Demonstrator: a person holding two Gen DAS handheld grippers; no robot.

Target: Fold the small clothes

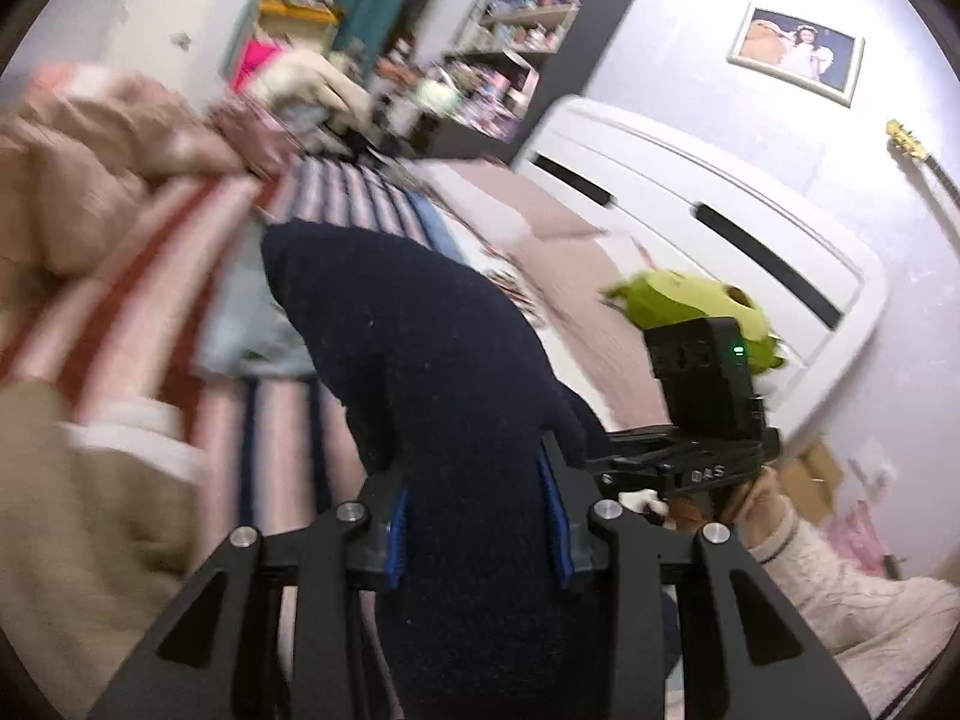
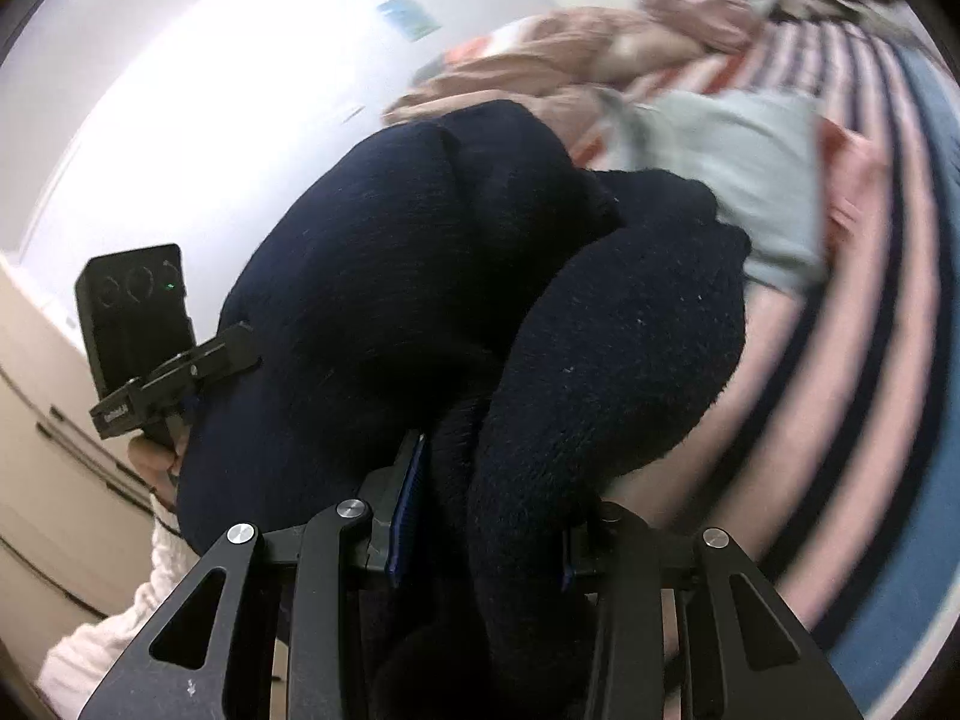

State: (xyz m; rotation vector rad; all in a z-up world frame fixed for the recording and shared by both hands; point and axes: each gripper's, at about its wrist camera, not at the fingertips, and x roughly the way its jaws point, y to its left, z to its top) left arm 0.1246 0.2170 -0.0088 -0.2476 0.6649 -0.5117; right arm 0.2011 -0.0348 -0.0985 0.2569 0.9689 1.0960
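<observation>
A dark navy knitted garment [image 1: 432, 372] is held up in the air between both grippers. My left gripper [image 1: 480, 516] is shut on one end of it, the cloth bunched between the blue pads. My right gripper [image 2: 480, 522] is shut on the other end, where the navy garment [image 2: 480, 276] hangs in thick folds and hides the fingertips. The right gripper also shows in the left wrist view [image 1: 702, 408], close beside the garment. The left gripper shows in the right wrist view [image 2: 150, 348].
Below lies a bed with a pink, red and navy striped cover [image 1: 288, 468]. A pale blue garment [image 2: 738, 180] lies on it. Pink bedding [image 1: 120, 138] is heaped at the far side. A white headboard [image 1: 690, 204], a green plush toy [image 1: 690, 300] and shelves [image 1: 528, 18] stand behind.
</observation>
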